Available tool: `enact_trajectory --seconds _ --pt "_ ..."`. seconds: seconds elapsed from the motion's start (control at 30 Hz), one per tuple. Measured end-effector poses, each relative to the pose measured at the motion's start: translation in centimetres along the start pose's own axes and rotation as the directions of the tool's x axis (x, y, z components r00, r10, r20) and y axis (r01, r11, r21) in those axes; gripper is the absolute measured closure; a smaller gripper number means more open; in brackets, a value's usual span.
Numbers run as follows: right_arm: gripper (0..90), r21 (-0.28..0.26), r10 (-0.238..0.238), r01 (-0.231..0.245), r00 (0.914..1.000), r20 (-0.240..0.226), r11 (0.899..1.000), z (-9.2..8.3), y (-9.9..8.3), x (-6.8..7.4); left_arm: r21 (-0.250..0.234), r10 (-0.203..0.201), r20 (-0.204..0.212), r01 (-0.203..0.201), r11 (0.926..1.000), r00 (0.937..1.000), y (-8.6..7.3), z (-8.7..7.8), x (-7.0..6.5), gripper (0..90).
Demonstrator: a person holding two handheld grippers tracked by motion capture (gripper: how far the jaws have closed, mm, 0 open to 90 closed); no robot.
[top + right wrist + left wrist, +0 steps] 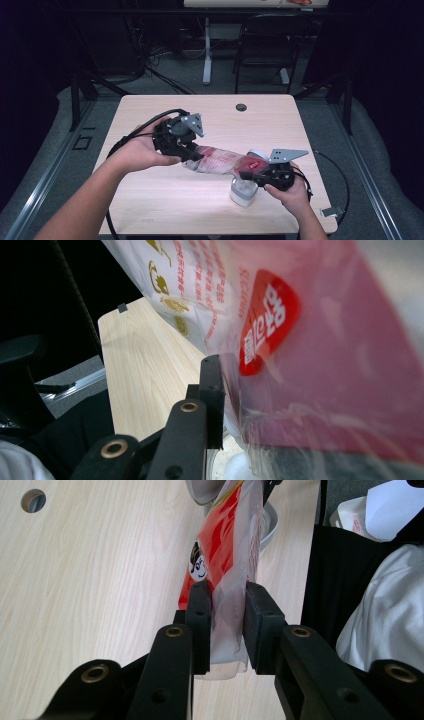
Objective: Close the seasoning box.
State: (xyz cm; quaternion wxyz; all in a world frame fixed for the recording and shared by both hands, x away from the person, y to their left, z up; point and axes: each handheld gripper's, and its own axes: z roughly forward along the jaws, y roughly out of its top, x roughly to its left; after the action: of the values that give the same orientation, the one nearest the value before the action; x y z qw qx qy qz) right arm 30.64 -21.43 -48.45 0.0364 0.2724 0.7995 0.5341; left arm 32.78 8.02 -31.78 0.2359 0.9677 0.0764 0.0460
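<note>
A red, white and clear plastic packet (223,161) hangs stretched above the wooden table (150,115), held at both ends. My left gripper (192,156) is shut on its left end. In the left gripper view both pads pinch the clear sealed edge, with the left gripper (227,622) below the packet's (225,545) red print. My right gripper (248,175) is shut on the other end. In the right gripper view one finger (212,390) presses the packet (310,340), which hides the other finger. A small white container (243,193) stands on the table just under the right gripper.
A cable hole (241,107) sits near the table's far edge. Beyond the table are a black chair (265,45), a white desk leg (207,50) and floor cables. The table's near edge lies close behind the container.
</note>
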Motion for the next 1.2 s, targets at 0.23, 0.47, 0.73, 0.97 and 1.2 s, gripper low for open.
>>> enact_trajectory --seconds 0.23,0.47,0.73,0.97,1.2 --pt "81.4 0.004 -0.007 0.007 1.0000 -0.004 1.000 0.00 -0.07 -0.06 -0.010 -0.007 -0.001 0.007 0.9999 1.0000 0.05 0.03 0.06 75.4" --pt "84.1 0.006 -0.020 0.020 0.9997 -0.016 1.000 -0.02 -0.13 -0.09 -0.009 0.006 -0.007 -0.006 0.9999 1.0000 0.15 -0.03 0.08 75.5" --pt "86.9 0.005 -0.050 0.051 0.9975 -0.050 0.999 0.00 -0.21 -0.02 -0.015 0.008 -0.019 -0.008 0.9999 0.9998 0.25 -0.25 0.12 75.9" --pt "86.7 0.008 -0.047 0.048 0.9976 -0.051 0.999 -0.03 -0.18 0.00 -0.021 0.008 -0.021 -0.008 0.9997 0.9997 0.33 -0.30 0.11 76.0" --pt "86.2 0.013 -0.046 0.047 0.9980 -0.043 0.999 0.02 -0.17 0.00 -0.027 0.006 -0.021 -0.006 0.9996 0.9998 0.57 -0.34 0.00 76.0"
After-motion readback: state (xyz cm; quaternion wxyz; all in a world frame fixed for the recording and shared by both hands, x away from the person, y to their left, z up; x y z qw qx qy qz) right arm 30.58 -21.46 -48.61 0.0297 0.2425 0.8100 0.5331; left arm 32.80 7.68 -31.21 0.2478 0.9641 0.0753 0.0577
